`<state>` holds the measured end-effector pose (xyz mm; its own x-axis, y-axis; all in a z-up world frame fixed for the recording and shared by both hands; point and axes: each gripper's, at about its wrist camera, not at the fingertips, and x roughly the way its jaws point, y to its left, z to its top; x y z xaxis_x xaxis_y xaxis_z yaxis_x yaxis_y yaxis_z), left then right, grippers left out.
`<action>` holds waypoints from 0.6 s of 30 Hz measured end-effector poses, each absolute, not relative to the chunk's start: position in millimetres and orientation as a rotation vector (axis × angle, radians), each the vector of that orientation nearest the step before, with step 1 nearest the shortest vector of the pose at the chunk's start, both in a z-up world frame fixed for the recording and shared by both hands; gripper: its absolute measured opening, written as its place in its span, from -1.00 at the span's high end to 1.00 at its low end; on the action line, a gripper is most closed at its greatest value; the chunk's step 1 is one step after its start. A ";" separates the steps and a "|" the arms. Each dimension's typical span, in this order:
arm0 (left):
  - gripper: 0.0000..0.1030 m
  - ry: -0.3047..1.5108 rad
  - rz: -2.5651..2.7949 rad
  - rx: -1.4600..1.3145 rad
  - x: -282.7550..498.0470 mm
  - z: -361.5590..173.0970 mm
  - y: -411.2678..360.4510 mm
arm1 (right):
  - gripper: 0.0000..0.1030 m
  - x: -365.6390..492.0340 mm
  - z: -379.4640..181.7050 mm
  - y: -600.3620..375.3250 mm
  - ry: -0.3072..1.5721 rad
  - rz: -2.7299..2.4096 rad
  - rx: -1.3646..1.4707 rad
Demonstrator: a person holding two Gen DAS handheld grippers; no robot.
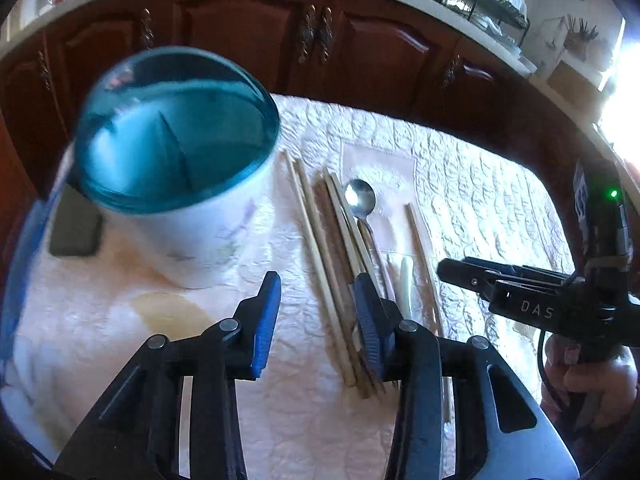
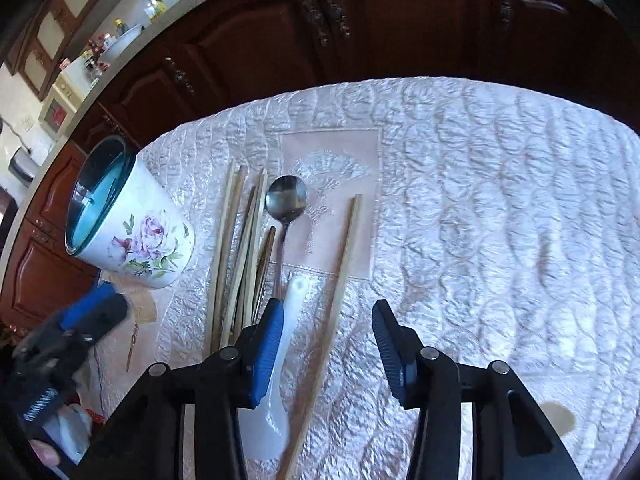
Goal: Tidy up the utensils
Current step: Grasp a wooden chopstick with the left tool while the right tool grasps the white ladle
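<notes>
A white floral cup (image 1: 208,236) (image 2: 140,236) with a blue inside stands at the table's left. Beside it lie several wooden chopsticks (image 1: 320,256) (image 2: 240,248), a metal spoon (image 1: 360,200) (image 2: 286,200), a white plastic spoon (image 1: 406,284) (image 2: 280,360) and one separate chopstick (image 1: 420,248) (image 2: 340,288). My left gripper (image 1: 316,320) is open and empty, hovering between the cup and the chopstick bundle. My right gripper (image 2: 326,344) is open and empty above the single chopstick and the white spoon; it also shows in the left wrist view (image 1: 516,284).
A quilted white cloth (image 2: 480,220) covers the table. A dark flat object (image 1: 76,232) lies left of the cup. Dark wooden cabinets (image 2: 380,28) stand behind the table, and a dish rack (image 1: 480,4) sits on the counter.
</notes>
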<state>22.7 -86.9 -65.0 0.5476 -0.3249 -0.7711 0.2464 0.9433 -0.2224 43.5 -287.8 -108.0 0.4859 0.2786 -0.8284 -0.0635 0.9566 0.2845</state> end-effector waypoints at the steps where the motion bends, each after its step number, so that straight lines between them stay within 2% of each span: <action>1: 0.37 0.941 -0.333 -0.088 26.3 -70.0 -89.1 | 0.30 47.5 -110.9 -284.6 1.054 0.235 0.231; 4: 0.47 0.989 -0.318 -0.102 38.1 -87.2 -93.8 | 0.44 56.1 -117.9 -276.3 1.083 0.290 0.260; 12: 0.52 1.057 -0.331 -0.144 60.3 -108.5 -100.8 | 0.47 72.5 -144.2 -263.9 1.174 0.320 0.299; 14: 0.64 1.075 -0.344 -0.156 63.8 -110.3 -102.5 | 0.58 76.1 -148.1 -263.3 1.166 0.318 0.320; 15: 0.74 1.081 -0.356 -0.173 64.7 -111.8 -102.5 | 0.71 75.9 -148.4 -264.5 1.164 0.320 0.325; 18: 0.81 1.091 -0.377 -0.196 63.5 -111.7 -98.8 | 0.76 71.1 -147.9 -269.8 1.161 0.339 0.345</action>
<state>63.5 -98.8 -111.7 0.4068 -0.3922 -0.8250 0.2015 0.9194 -0.3377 71.1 -269.8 -147.9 0.3605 0.4314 -0.8270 -0.0813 0.8978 0.4328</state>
